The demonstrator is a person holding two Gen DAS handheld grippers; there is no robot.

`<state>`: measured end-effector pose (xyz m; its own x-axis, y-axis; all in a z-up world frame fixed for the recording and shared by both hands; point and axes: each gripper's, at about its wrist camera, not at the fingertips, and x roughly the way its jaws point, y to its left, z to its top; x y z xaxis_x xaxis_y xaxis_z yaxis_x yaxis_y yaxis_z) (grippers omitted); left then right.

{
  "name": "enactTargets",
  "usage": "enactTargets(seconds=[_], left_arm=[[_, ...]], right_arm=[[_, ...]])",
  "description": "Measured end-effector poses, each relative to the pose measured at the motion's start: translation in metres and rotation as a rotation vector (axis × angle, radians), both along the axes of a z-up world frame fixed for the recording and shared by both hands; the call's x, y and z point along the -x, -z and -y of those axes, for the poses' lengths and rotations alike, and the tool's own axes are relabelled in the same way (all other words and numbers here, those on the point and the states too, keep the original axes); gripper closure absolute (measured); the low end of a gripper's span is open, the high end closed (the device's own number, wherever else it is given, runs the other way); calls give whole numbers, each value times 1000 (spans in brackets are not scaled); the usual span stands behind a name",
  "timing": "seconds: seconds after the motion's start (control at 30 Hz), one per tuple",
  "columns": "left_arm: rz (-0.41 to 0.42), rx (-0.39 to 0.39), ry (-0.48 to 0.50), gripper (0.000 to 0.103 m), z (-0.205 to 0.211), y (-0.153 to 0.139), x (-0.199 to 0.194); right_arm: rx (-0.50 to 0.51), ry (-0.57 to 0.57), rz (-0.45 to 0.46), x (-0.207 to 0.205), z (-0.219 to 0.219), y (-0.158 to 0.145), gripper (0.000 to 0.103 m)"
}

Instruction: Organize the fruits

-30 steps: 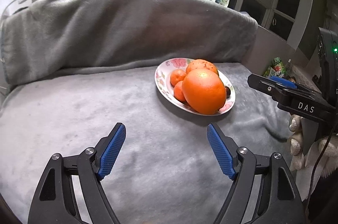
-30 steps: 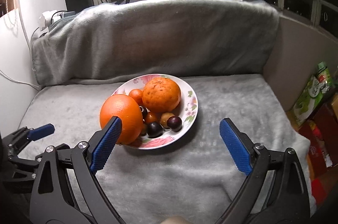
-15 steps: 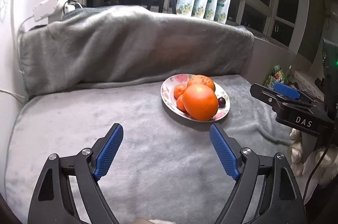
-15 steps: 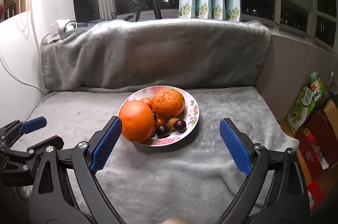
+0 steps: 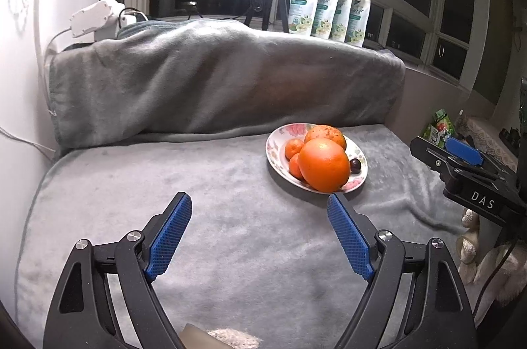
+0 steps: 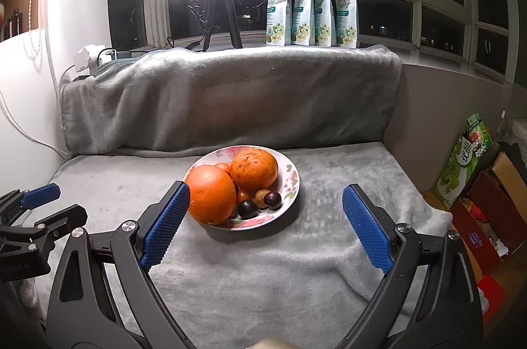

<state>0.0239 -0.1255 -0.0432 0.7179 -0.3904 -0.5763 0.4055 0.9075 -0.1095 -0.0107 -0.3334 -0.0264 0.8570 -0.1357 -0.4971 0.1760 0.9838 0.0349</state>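
Observation:
A floral plate (image 6: 290,176) (image 5: 273,145) sits on a grey blanket and holds a big smooth orange (image 6: 210,197) (image 5: 324,164), a rougher orange (image 6: 253,168) (image 5: 324,133), small tangerines (image 5: 293,148) and several dark plums (image 6: 260,201). My right gripper (image 6: 265,220) stands open in front of the plate, nothing between its blue pads. Well short and left of the plate, my left gripper (image 5: 260,233) is open and empty too. Each gripper shows at the edge of the other's view.
A blanket-covered ledge (image 6: 230,92) rises behind the plate. On the sill stand several refill pouches (image 6: 309,6), a tripod (image 6: 220,13) with a bright ring light, and a power strip (image 5: 95,18). Boxes and packets (image 6: 474,184) lie right of the blanket edge.
Both grippers have drawn back and lifted away from the plate, which now looks smaller and farther. The view tilted up, showing the window and ring light. The left jaws widened a little.

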Motion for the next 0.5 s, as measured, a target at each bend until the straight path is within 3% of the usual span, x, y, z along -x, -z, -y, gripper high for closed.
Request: enactTargets(seconds=[0.5], left_arm=[[-2,5,-6,18,-2,1,0]], right_arm=[[4,1,0,1,-2,1,7]])
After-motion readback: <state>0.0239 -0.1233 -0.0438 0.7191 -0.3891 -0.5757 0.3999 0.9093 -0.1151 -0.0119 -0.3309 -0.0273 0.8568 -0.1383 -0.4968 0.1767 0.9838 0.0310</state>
